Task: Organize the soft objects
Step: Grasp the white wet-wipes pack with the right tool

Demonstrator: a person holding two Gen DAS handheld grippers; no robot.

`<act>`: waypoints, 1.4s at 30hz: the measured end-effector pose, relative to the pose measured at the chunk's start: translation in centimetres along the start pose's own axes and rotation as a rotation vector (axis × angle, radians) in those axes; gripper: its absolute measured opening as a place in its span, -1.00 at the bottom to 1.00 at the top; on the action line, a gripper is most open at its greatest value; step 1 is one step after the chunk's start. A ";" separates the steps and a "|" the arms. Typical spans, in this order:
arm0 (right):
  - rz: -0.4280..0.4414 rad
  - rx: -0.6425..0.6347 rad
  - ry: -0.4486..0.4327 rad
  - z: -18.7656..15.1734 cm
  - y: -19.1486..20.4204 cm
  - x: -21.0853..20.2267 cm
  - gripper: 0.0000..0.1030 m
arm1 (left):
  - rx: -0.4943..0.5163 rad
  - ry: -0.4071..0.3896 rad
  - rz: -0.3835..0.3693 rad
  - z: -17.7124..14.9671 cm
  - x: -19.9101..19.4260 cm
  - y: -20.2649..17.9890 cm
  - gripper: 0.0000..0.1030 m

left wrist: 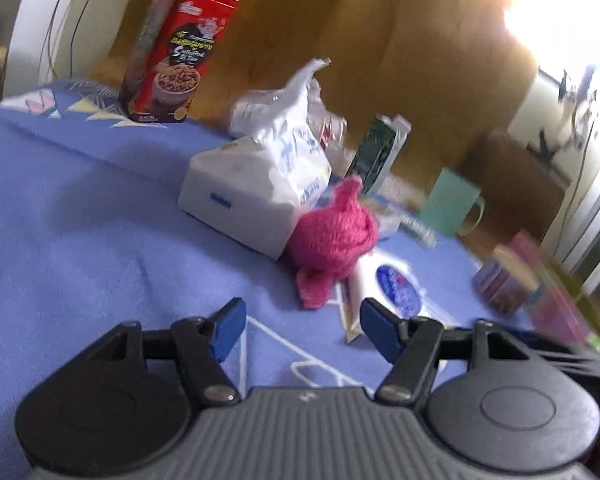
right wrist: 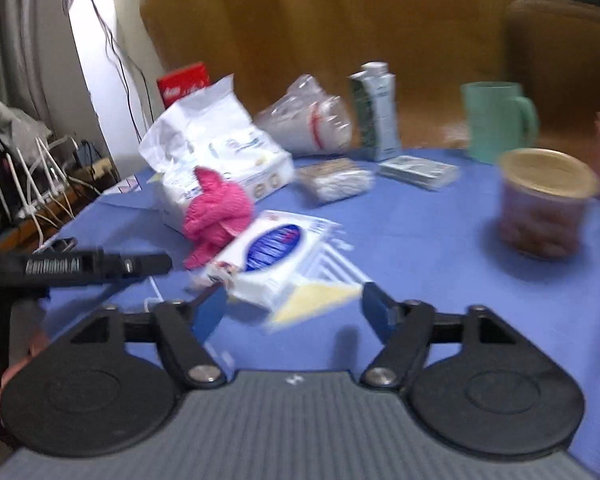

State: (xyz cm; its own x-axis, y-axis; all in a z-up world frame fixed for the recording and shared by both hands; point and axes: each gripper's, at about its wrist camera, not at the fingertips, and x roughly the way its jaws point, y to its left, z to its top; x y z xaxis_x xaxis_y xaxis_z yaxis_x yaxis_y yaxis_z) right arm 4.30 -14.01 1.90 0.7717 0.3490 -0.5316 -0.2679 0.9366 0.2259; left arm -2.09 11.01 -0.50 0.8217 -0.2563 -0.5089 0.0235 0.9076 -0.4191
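Pink knitted cloth (left wrist: 334,236) lies bunched on the blue tablecloth (left wrist: 80,220), touching the near right corner of the white tissue pack (left wrist: 256,188) and the far edge of the flat white packet (right wrist: 276,256), probably dropped there among the clutter and not yet sorted. Both claws stand open and hold nothing: the left gripper (left wrist: 302,326) hangs just short of the cloth, and the right gripper (right wrist: 292,312) straddles the packet's near end without pressing it. Bare tablecloth lies near and left of the pack, while the mug (right wrist: 496,120), tin (right wrist: 544,204) and carton (right wrist: 376,112) crowd the far right.
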 end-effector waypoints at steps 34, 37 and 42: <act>-0.035 0.017 -0.032 -5.4 -4.1 -6.0 -0.27 | 0.377 0.205 -0.017 -1.8 7.9 -14.2 0.36; -0.082 0.024 -0.042 -5.9 -5.3 -7.8 -0.18 | 0.441 0.226 -0.069 -4.2 6.6 -17.1 0.48; -0.104 -0.018 -0.031 -7.2 -6.2 -10.7 0.30 | 0.393 0.264 -0.239 -4.2 4.0 -17.3 0.73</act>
State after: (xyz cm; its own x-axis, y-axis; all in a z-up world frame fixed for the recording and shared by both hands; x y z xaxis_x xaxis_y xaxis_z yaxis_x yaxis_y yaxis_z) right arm -6.47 -23.33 0.30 0.8134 0.2494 -0.5256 -0.1959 0.9681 0.1562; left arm -1.60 -7.15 1.57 0.5973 -0.5001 -0.6270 0.4458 0.8569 -0.2587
